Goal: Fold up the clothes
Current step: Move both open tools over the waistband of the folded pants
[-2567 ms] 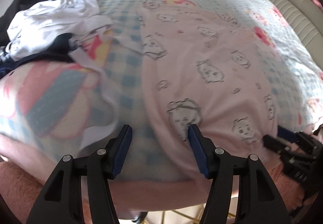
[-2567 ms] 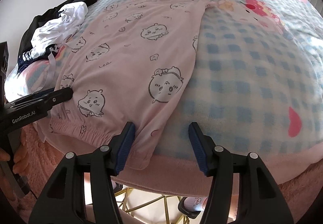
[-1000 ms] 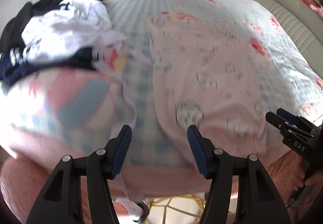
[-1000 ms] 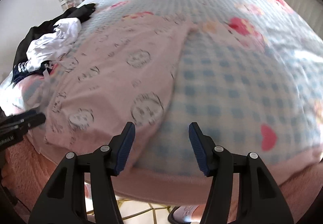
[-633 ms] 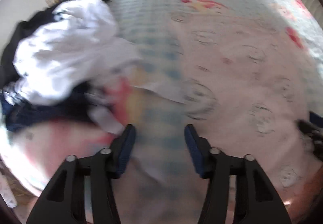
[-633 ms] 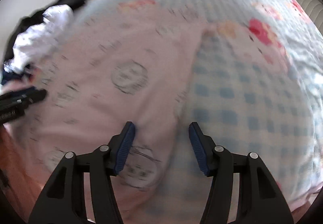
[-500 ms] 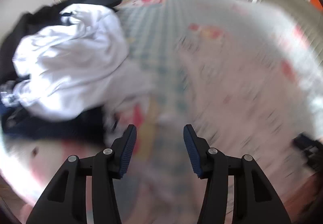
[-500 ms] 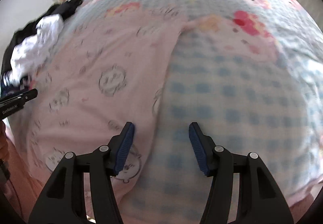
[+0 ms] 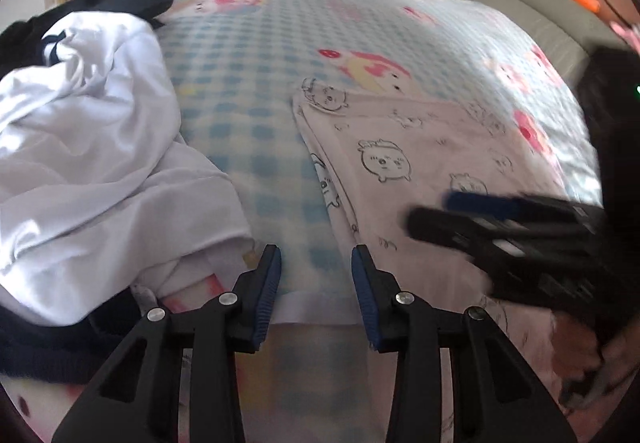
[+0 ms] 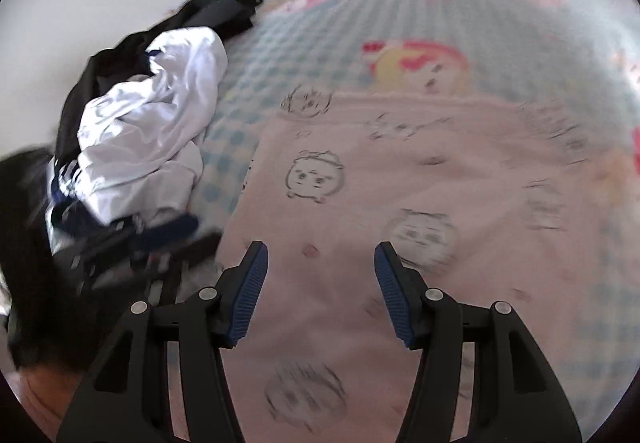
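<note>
Left gripper (image 9: 316,263): your jaws stand apart with nothing between them, blue pads facing each other, both fingers pointing forward and low over the bed's near edge.
Right gripper (image 10: 320,263): your jaws are spread wide and hold nothing; the fingers point forward over the bed, further in from the near edge.
Relation: your right gripper shows blurred at the right of the left wrist view, its fingers pointing left towards your left gripper; the two are near but apart.
Hand (image 9: 576,347): your right hand shows blurred behind its gripper, wrapped round the handle.
Left hand: hidden by blur.
</note>
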